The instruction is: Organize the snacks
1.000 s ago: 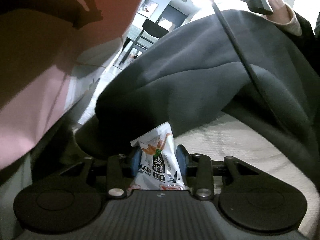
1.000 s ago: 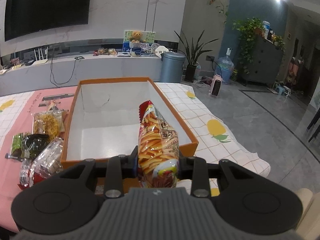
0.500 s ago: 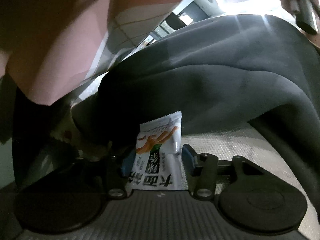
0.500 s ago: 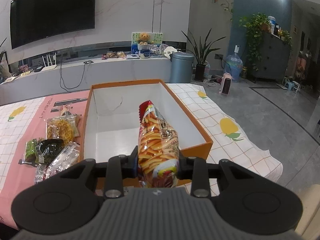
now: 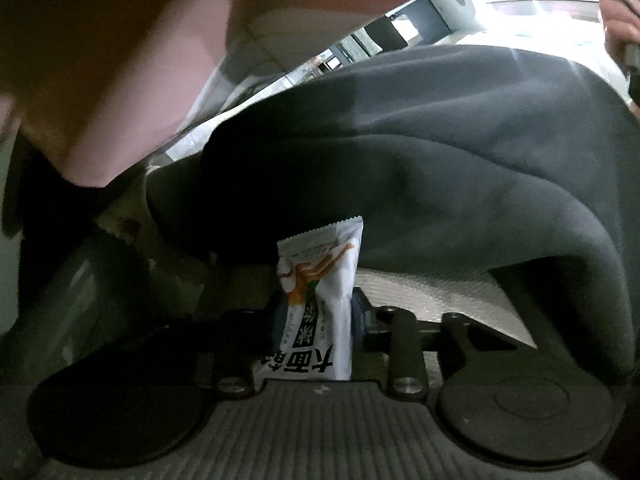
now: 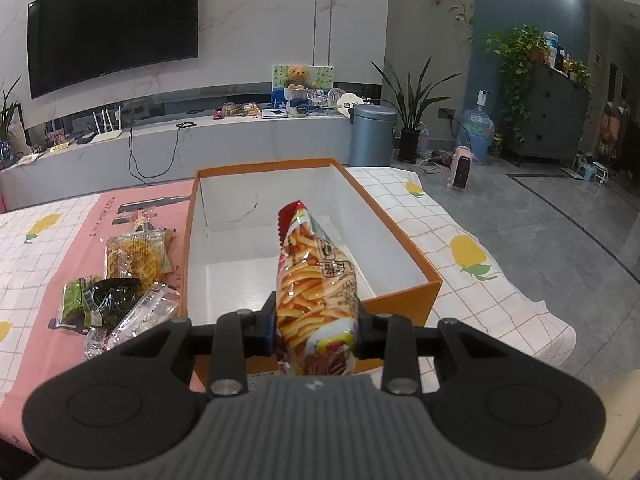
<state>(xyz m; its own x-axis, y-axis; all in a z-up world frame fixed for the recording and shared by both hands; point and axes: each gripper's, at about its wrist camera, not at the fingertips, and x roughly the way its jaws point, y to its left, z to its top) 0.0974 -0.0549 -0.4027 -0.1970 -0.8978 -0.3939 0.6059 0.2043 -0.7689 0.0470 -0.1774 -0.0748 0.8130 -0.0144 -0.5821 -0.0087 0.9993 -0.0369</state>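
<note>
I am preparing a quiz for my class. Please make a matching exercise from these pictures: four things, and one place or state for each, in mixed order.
Things:
1. white snack packet
2. red fries-print snack bag
3. orange box
4. yellow noodle snack pack

Places or states:
A. lying on the pink cloth
B. clamped in the left hand-held gripper
C. open, nothing inside
D. clamped in the right hand-held gripper

Pairs: 1-B, 2-D, 3-C, 4-A

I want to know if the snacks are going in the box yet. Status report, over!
Right gripper shut on fries packet, before empty orange box. Left gripper, jaws just closing, grips white snack packet. Dark sleeve blocks left view.
</note>
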